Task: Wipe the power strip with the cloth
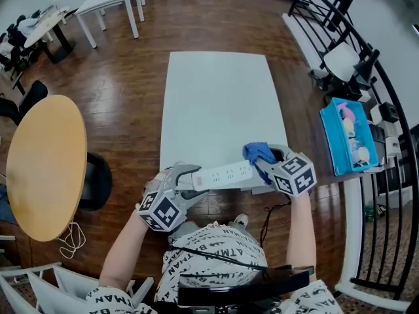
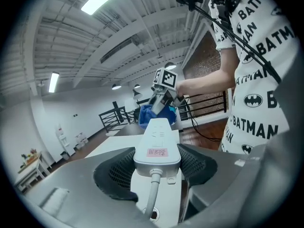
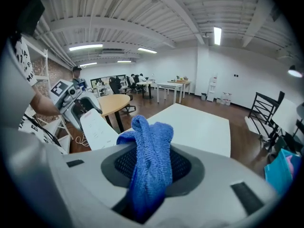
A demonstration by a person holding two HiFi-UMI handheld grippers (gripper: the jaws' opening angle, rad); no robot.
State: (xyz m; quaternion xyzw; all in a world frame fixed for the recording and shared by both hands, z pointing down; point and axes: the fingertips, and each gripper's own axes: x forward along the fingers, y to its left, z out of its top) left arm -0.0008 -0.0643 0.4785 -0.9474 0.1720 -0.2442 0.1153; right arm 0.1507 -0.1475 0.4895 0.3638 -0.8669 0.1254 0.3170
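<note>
A long white power strip [image 1: 222, 175] hangs level above the near edge of the white table [image 1: 216, 103]. My left gripper [image 1: 185, 178] is shut on its cord end; the two pads clamp the strip's sides [image 2: 157, 153], and its white cord runs down between them. My right gripper [image 1: 265, 163] is shut on a blue cloth [image 1: 257, 152], which sticks up from between the jaws [image 3: 151, 163]. The cloth rests against the strip's far end [image 2: 152, 114]. In the right gripper view the strip [image 3: 97, 129] shows at the left, just beside the cloth.
A round wooden table [image 1: 46, 165] and a black chair [image 1: 97, 180] stand at the left. A black railing [image 1: 383, 110] and a blue tray [image 1: 347, 136] of small items are at the right. More white tables [image 1: 108, 2] stand far back. A black cable [image 1: 272, 218] hangs below the table edge.
</note>
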